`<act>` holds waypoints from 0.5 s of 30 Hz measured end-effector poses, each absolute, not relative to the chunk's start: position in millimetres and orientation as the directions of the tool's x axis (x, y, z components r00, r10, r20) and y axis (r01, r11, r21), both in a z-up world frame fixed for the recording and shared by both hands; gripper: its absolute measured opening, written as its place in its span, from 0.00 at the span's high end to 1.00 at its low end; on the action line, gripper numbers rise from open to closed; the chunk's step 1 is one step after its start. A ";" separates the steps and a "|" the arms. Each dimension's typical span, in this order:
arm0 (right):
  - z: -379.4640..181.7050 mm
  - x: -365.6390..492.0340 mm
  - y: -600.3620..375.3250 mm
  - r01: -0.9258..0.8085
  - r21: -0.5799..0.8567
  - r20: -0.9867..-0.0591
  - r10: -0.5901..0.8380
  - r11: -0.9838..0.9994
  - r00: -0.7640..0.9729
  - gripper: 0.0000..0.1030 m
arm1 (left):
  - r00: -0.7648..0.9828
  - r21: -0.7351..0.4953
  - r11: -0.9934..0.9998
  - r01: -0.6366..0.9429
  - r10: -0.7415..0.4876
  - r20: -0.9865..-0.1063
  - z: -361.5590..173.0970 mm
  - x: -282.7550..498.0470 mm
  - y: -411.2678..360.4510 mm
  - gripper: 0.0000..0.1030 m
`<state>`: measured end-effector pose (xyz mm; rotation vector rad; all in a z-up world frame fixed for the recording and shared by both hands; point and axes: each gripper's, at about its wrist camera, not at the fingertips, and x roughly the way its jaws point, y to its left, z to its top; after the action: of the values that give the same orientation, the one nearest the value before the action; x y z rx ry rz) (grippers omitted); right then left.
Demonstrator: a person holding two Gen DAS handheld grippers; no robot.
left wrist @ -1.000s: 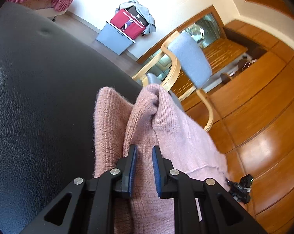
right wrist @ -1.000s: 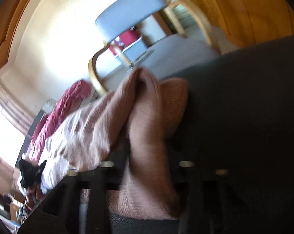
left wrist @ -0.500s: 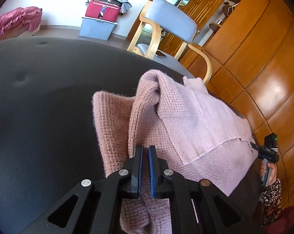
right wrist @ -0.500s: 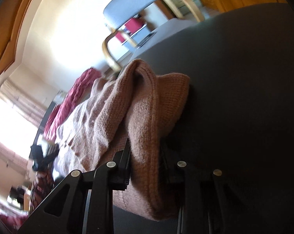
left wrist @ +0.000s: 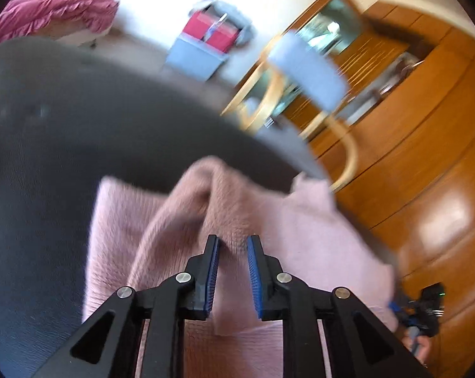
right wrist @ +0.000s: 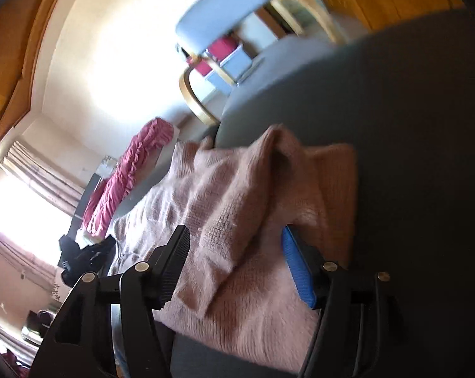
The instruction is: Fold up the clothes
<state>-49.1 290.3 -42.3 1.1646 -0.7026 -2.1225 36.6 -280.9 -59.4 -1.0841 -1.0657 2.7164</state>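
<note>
left gripper (left wrist: 232, 245): black angular linkage, triangular cutouts, silver screws, blue ribbed pads
right gripper (right wrist: 235, 236): same black frame, silver screws; blue pad right of centre, dark ribbed pad left of centre

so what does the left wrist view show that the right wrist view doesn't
Only the left wrist view shows the left tool, its jaws opening with pink knit between them, plus the glossy wooden cabinets.

Only the right wrist view shows the right tool, its jaws opening wide astride the fabric, and the bright curtained window.

Both show the pink sweater bunched on the dark surface, the blue-backed wooden chair, the red and blue boxes and the magenta cloth.
</note>
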 end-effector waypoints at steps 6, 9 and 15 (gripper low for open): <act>-38.0 -74.8 252.0 0.362 0.611 -0.608 -0.710 -0.704 -0.355 0.88 | -0.776 -0.635 -0.742 0.216 0.264 -0.572 -83.9 28.3 -277.5 0.83; -31.7 -97.4 249.9 0.344 0.625 -0.599 -0.713 -0.701 -0.364 0.90 | -0.805 -0.661 -0.728 0.183 0.275 -0.525 -87.6 31.1 -279.5 0.84; -28.8 -146.9 248.2 0.275 0.644 -0.573 -0.689 -0.714 -0.444 0.90 | -0.825 -0.713 -0.681 0.166 0.300 -0.479 -91.9 37.2 -292.9 0.84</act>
<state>-146.9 248.2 -28.8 1.1628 -0.6301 -2.1712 37.2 -292.9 -91.9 -0.8992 -1.2197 2.6636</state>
